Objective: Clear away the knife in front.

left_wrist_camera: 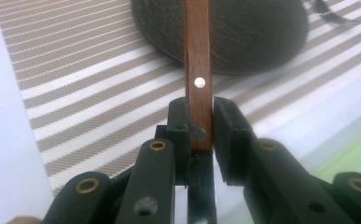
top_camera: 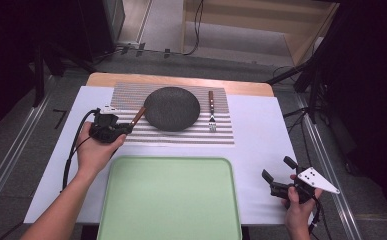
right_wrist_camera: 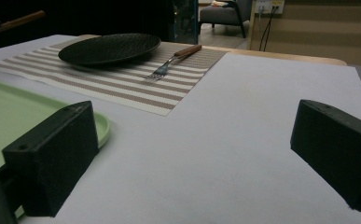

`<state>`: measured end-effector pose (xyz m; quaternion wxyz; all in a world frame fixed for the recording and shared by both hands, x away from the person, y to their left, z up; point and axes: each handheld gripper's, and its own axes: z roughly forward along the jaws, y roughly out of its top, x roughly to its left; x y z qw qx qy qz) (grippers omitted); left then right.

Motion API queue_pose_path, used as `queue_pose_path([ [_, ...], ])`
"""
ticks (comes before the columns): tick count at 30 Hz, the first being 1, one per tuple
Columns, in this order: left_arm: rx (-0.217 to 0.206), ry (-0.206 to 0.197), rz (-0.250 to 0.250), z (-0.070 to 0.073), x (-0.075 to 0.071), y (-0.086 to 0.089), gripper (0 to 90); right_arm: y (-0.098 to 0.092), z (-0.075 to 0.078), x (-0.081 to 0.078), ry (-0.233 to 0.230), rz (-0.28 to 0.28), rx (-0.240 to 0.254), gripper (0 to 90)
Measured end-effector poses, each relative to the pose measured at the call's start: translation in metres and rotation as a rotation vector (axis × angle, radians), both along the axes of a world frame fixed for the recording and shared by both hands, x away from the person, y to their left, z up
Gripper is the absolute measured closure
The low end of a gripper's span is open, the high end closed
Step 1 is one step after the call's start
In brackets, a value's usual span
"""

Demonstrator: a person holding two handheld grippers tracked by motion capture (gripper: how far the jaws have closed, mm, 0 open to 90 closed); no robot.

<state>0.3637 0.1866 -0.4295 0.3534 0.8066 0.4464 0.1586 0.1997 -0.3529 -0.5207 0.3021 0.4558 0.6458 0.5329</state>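
My left gripper (top_camera: 127, 128) (left_wrist_camera: 199, 119) is shut on the end of a wooden-handled utensil (top_camera: 138, 115) (left_wrist_camera: 197, 70). The brown handle with its rivet points away from me, over the rim of a dark round plate (top_camera: 171, 108) (left_wrist_camera: 257, 32). The utensil's metal end is hidden. A fork (top_camera: 212, 112) (right_wrist_camera: 173, 59) with a wooden handle lies right of the plate on a striped placemat (top_camera: 181, 136) (right_wrist_camera: 122, 88). At the table's front right, my right gripper (top_camera: 277, 169) (right_wrist_camera: 192, 154) stands open above the white table cover with nothing between its jaws.
A pale green tray (top_camera: 171, 200) (right_wrist_camera: 10, 112) lies at the front centre, just below the placemat. The white table cover (top_camera: 261, 145) is bare between tray and right gripper. Beyond the table's far edge lie cables and a wooden frame.
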Motion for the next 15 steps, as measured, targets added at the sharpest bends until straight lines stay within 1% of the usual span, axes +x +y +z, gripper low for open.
queue_pose_path([
  [2, -0.022, -0.003, -0.007, 0.002, -0.006, 0.001, 76.8, 0.000, 0.000, 0.000, 0.000, 0.000, 0.000, 0.0],
  [7, -0.023, -0.017, -0.034, 0.006, -0.025, -0.001, 76.8, 0.000, 0.000, 0.000, 0.002, -0.001, -0.001, 0.0],
  [8, -0.026, -0.020, -0.040, 0.007, -0.029, -0.001, 76.8, 0.000, 0.000, 0.000, 0.001, 0.000, -0.001, 0.0],
  [10, -0.045, -0.014, -0.054, 0.009, -0.036, -0.002, 76.8, 0.000, 0.000, 0.000, 0.003, -0.001, -0.003, 0.0],
  [11, -0.055, -0.018, -0.057, 0.011, -0.040, -0.002, 76.8, 0.000, 0.000, 0.000, 0.003, -0.001, -0.003, 0.0],
  [14, -0.054, -0.032, -0.065, 0.013, -0.052, -0.004, 76.8, 0.000, 0.000, 0.000, 0.003, -0.001, -0.003, 0.0],
  [15, -0.059, -0.031, -0.073, 0.013, -0.056, -0.004, 76.8, 0.000, 0.000, 0.000, 0.004, -0.001, -0.004, 0.0],
])
